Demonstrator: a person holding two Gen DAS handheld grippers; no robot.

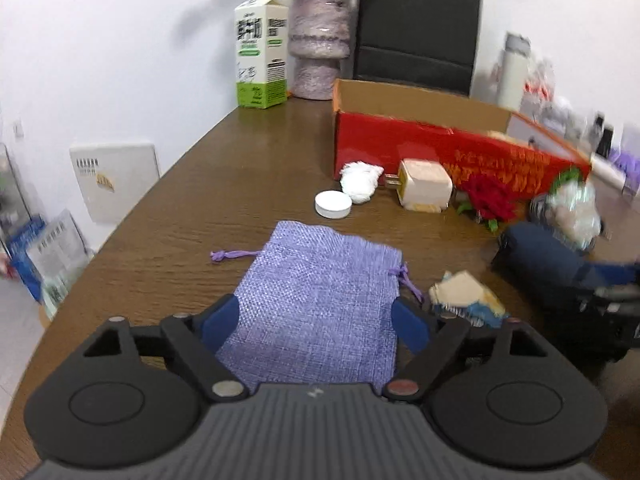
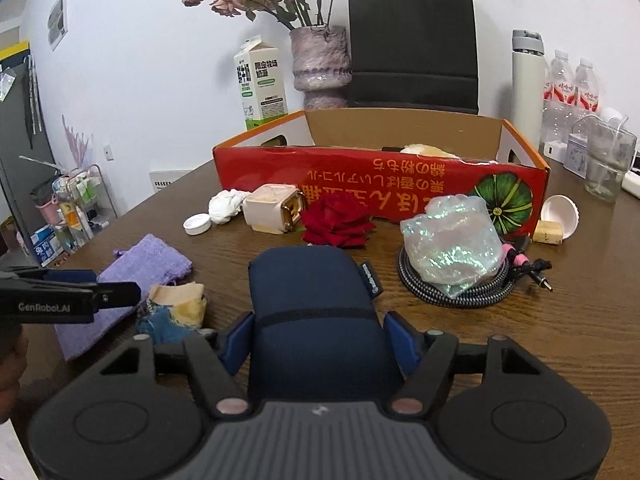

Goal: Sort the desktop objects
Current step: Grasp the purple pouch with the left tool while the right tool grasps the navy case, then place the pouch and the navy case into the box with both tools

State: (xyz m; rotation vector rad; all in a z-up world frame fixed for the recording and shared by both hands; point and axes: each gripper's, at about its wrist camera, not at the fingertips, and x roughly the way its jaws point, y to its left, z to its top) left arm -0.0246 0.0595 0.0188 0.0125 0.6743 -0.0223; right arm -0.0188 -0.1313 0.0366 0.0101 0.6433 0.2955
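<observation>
A flat purple drawstring pouch point(image 1: 316, 292) lies on the brown table point(image 1: 224, 184), between the spread blue pads point(image 1: 222, 320) of my left gripper point(image 1: 316, 322), which is open. My right gripper point(image 2: 319, 340) has its blue pads point(image 2: 236, 340) against both sides of a navy zip case point(image 2: 316, 304) that rests on the table. A beige and blue cloth scrap point(image 2: 176, 308) lies between pouch and case. The left gripper point(image 2: 120, 290) shows side-on over the pouch point(image 2: 148, 260). At the edge of the left wrist view the right gripper point(image 1: 612, 292) is blurred.
An open red carton point(image 2: 380, 184) stands behind. In front of it lie a white cap point(image 2: 197, 224), crumpled tissue point(image 2: 228, 204), plug adapter point(image 2: 272, 208), red rose point(image 2: 336, 220), and a shiny bag point(image 2: 452, 240) on a coiled cable point(image 2: 460, 296). Milk carton point(image 2: 260, 84), vase point(image 2: 320, 64), flask point(image 2: 528, 84) line the wall.
</observation>
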